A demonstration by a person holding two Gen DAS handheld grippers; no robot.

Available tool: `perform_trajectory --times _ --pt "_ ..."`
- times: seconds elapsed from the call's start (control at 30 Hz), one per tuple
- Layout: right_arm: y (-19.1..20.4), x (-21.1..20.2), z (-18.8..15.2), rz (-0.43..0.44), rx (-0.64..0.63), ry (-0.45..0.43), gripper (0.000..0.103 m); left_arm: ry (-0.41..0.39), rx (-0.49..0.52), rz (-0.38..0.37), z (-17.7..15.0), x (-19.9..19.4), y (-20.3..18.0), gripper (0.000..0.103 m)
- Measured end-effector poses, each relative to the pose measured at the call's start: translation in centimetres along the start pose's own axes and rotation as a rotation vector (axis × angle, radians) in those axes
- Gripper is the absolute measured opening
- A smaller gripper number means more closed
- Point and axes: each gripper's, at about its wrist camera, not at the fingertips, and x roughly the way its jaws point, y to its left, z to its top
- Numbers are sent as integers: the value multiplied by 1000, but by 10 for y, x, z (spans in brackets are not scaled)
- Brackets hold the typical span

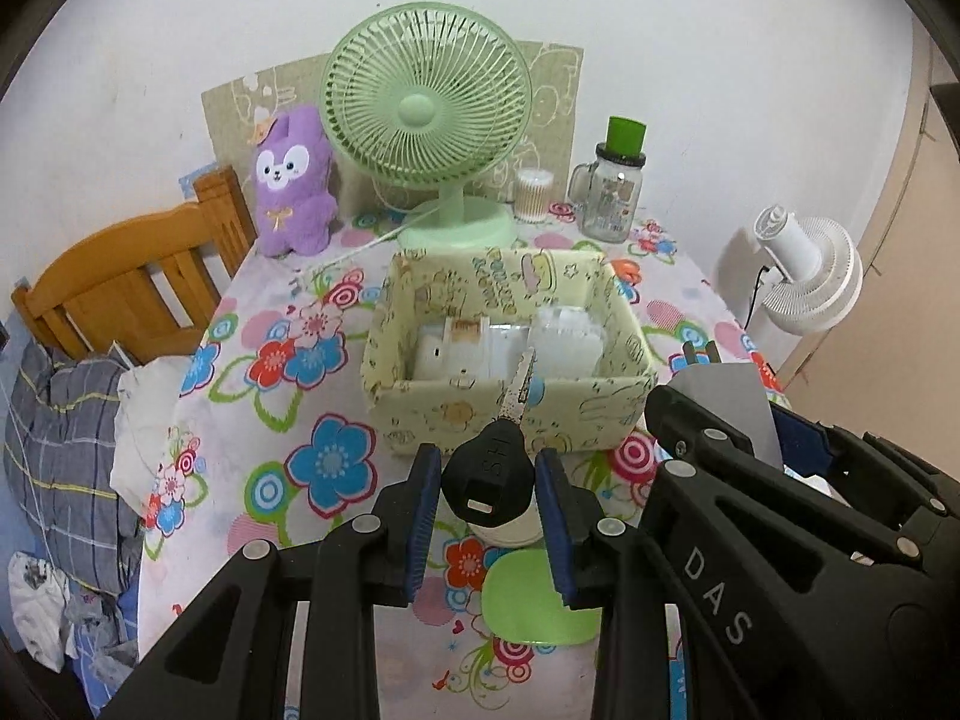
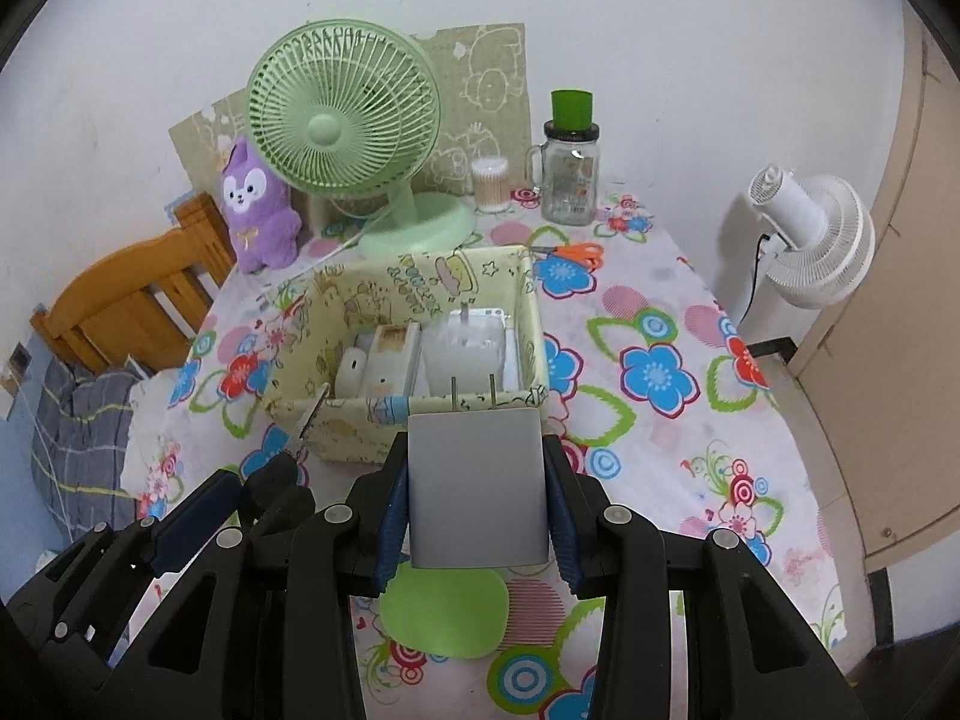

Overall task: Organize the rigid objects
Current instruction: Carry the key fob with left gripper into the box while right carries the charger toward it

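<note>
My left gripper (image 1: 487, 495) is shut on a black-headed key (image 1: 493, 468), its metal blade pointing toward the yellow cartoon-print box (image 1: 510, 414). My right gripper (image 2: 477, 501) is shut on a grey plug adapter (image 2: 477, 480), its two prongs pointing at the box's near rim (image 2: 420, 405). Both are held above the flowered tablecloth, just in front of the box. The box holds several white items and a clear plastic case (image 2: 462, 345). The key and left gripper also show in the right wrist view (image 2: 282, 480); the adapter shows in the left wrist view (image 1: 726, 402).
A green desk fan (image 1: 426, 114), purple plush toy (image 1: 294, 180), cotton-swab tub (image 1: 533, 195) and glass jar with green lid (image 1: 612, 186) stand behind the box. Orange scissors (image 2: 570, 253) lie right of it. A green pad (image 2: 447, 615) lies below the grippers. A wooden chair (image 1: 132, 282) is at left, a white fan (image 2: 810, 240) at right.
</note>
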Motion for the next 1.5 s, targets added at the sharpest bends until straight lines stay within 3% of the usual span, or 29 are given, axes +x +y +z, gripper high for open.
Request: perform_trajectory --times 0.73,1.5 --pt "-3 -2 33 17 28 -38 45 -39 9 10 34 -2 -3 32" --pt "2 48 72 20 19 -13 45 -19 1 30 69 45 4 32"
